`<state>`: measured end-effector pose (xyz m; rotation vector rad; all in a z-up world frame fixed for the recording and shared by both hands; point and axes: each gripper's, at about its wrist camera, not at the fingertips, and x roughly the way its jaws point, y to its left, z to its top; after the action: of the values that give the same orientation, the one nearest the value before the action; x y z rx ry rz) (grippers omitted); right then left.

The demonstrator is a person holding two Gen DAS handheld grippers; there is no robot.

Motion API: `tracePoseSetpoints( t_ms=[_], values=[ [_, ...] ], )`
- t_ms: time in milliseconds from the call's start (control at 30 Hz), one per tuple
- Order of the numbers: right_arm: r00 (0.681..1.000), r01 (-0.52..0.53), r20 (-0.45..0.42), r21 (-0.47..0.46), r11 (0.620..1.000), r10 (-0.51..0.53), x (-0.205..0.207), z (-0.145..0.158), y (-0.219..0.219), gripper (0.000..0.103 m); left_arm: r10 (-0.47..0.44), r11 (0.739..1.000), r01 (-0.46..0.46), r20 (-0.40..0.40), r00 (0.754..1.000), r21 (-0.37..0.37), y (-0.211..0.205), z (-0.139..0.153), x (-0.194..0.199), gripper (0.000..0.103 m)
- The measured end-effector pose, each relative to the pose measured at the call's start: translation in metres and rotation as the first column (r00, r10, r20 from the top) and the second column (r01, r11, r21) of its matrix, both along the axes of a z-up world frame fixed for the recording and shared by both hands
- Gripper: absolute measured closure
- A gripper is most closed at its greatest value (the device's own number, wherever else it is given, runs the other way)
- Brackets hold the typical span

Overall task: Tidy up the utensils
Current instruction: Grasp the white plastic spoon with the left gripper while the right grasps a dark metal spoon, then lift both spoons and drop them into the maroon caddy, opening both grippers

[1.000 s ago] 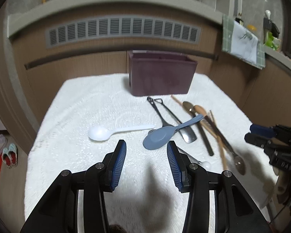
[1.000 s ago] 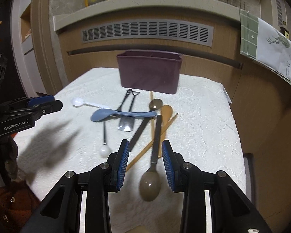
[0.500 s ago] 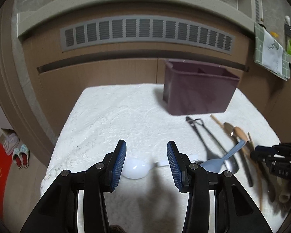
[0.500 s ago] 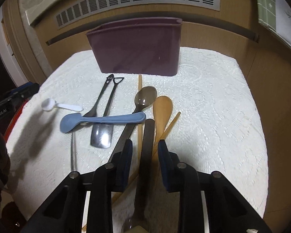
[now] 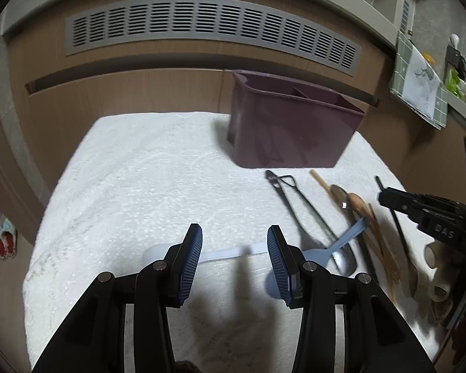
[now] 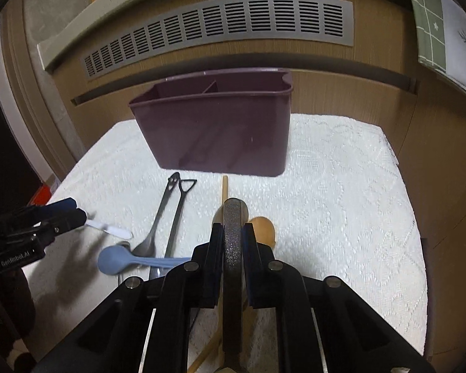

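White cloth (image 6: pixel 341 192): dark handle (image 6: pixel 232 242) between closing jaws.

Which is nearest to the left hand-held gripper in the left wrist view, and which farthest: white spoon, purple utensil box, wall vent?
From the left hand-held gripper:
1. white spoon, its handle crossing between the open fingers, on the white cloth.
2. purple utensil box, farther back, to the right.
3. wall vent, on the wall behind the table.

Tablecloth (image 6: pixel 341 186): white textured woven cloth. Caddy (image 6: pixel 220 130): glossy purple plastic. Dark handle (image 6: pixel 232 248): speckled, matt. Wooden spoon (image 6: pixel 265 228): smooth. Blue spoon (image 6: pixel 115 259): matt plastic. Vent grille (image 5: pixel 202 28): grey.
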<state>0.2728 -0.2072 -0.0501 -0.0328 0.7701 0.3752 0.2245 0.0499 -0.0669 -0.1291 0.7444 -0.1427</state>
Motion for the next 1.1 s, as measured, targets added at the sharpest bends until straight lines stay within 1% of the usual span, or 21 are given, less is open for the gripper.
tracePoseSetpoints(
  t_ms=[133,200,233,300,333,433,567,700,733,767,833,900,1000,1067,1100],
  values=[
    [1.0,0.006,-0.008,0.028,1.0,-0.006,-0.008,-0.003,-0.004,0.091,0.097,0.994,-0.098,-0.04,0.995,-0.041,0.026,-0.006,-0.008,0.058],
    [1.0,0.008,-0.012,0.034,0.999,-0.008,-0.013,-0.004,-0.006,0.091,0.138,0.989,-0.14,-0.048,0.989,-0.039,0.036,-0.007,-0.017,0.058],
    [1.0,0.01,-0.01,0.036,0.999,-0.01,-0.017,-0.005,-0.007,0.091,0.143,0.989,-0.145,-0.056,0.988,-0.042,0.037,-0.009,-0.02,0.058],
    [1.0,0.014,0.001,0.035,0.999,-0.014,-0.026,-0.005,-0.009,0.091,0.135,0.987,-0.142,-0.09,0.987,-0.071,0.038,-0.013,-0.025,0.058],
    [1.0,0.016,0.008,0.032,0.999,-0.016,-0.031,-0.005,-0.009,0.091,0.125,0.986,-0.137,-0.119,0.985,-0.096,0.038,-0.016,-0.026,0.058],
    [1.0,0.019,0.015,0.033,0.999,-0.02,-0.04,-0.006,-0.009,0.091,0.131,0.98,-0.153,-0.163,0.978,-0.129,0.037,-0.02,-0.021,0.058],
    [0.999,0.027,0.021,0.037,0.999,-0.028,-0.045,-0.007,-0.01,0.091,0.169,0.976,-0.189,-0.174,0.97,-0.106,0.038,-0.024,-0.003,0.058],
    [0.999,0.041,0.018,0.037,0.999,-0.041,-0.044,-0.009,-0.014,0.091,0.192,0.973,-0.211,-0.184,0.964,-0.089,0.04,-0.033,0.02,0.058],
    [0.999,0.043,0.019,0.035,0.998,-0.044,-0.044,-0.009,-0.014,0.091,0.2,0.971,-0.219,-0.168,0.965,-0.099,0.042,-0.033,0.022,0.059],
    [0.999,0.044,0.023,0.032,0.999,-0.045,-0.044,-0.009,-0.015,0.091,0.205,0.968,-0.225,-0.166,0.964,-0.109,0.044,-0.034,0.022,0.059],
    [0.999,0.043,0.033,0.023,0.999,-0.043,-0.043,-0.01,-0.014,0.091,0.222,0.957,-0.246,-0.164,0.961,-0.151,0.051,-0.036,0.023,0.06],
    [0.999,0.04,0.036,0.016,0.999,-0.04,-0.042,-0.011,-0.013,0.091,0.227,0.951,-0.256,-0.17,0.959,-0.174,0.055,-0.036,0.024,0.06],
    [0.999,0.034,0.035,0.012,0.999,-0.034,-0.04,-0.012,-0.011,0.091,0.227,0.954,-0.255,-0.175,0.958,-0.156,0.054,-0.035,0.03,0.06],
    [0.999,0.032,0.035,0.012,0.999,-0.033,-0.039,-0.013,-0.009,0.091,0.233,0.96,-0.255,-0.173,0.957,-0.114,0.052,-0.035,0.039,0.071],
    [0.999,0.031,0.037,0.012,0.999,-0.032,-0.039,-0.012,-0.009,0.091,0.232,0.962,-0.252,-0.174,0.957,-0.102,0.051,-0.035,0.043,0.081]
  ],
)
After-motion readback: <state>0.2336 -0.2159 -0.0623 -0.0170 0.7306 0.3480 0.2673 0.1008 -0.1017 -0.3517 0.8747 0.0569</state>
